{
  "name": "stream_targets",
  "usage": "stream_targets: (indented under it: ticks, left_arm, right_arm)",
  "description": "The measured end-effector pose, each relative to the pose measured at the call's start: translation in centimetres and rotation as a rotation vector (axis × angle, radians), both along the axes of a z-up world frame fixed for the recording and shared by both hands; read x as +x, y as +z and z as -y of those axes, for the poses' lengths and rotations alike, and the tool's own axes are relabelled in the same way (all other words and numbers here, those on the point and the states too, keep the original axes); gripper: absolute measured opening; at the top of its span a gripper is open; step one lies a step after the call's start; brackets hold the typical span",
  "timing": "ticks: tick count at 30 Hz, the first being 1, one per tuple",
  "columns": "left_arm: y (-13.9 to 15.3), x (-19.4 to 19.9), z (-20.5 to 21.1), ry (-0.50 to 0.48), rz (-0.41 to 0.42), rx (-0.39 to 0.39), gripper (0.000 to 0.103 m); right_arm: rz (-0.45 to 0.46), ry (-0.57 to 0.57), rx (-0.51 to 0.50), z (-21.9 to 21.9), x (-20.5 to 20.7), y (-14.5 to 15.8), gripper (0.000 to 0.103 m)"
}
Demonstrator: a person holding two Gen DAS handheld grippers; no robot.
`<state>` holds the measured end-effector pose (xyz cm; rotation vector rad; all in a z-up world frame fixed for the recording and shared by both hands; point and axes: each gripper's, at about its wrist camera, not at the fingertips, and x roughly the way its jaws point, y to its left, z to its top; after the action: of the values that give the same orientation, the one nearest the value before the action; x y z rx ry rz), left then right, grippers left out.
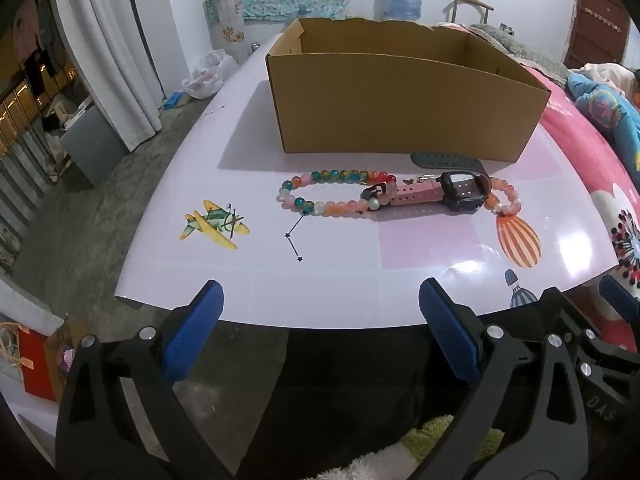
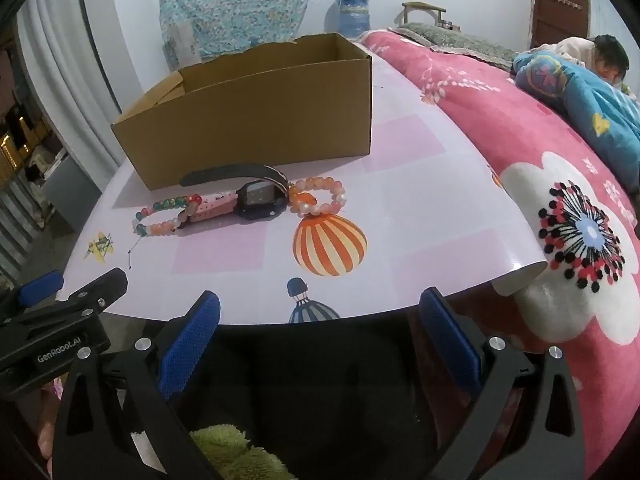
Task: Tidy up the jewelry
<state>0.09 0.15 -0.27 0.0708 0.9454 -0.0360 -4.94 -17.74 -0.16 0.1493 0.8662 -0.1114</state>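
Note:
A long multicoloured bead bracelet (image 1: 320,194) (image 2: 160,216) lies on the white printed table (image 1: 360,272) (image 2: 400,208). A watch (image 1: 460,194) (image 2: 260,200) with a dark face, a pink strap and a dark strap lies across it. A smaller pink-orange bead bracelet (image 1: 506,200) (image 2: 320,198) lies at the watch's right. An open cardboard box (image 1: 400,92) (image 2: 248,120) stands behind them. My left gripper (image 1: 320,312) is open and empty at the table's near edge. My right gripper (image 2: 320,320) is open and empty, at the near edge too.
A bed with a pink flowered blanket (image 2: 560,220) borders the table on the right; a person lies at its far end (image 2: 608,60). White curtains (image 1: 108,60) and bare floor are on the left. The table's near right corner curls up (image 2: 520,276).

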Motion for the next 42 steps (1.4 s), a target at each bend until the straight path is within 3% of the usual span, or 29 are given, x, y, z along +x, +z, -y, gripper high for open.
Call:
stream_targets:
  ticks: [33, 42]
  left_arm:
    - [-0.6, 0.3, -0.9, 0.008, -0.010, -0.001, 0.095]
    - [-1.0, 1.4, -1.9, 0.020, -0.002, 0.027, 0.095]
  right_arm:
    - [-0.012, 0.000, -0.003, -0.1, 0.2, -0.1, 0.097]
    - [-0.003, -0.036, -0.059, 0.4, 1.3, 0.8, 0.097]
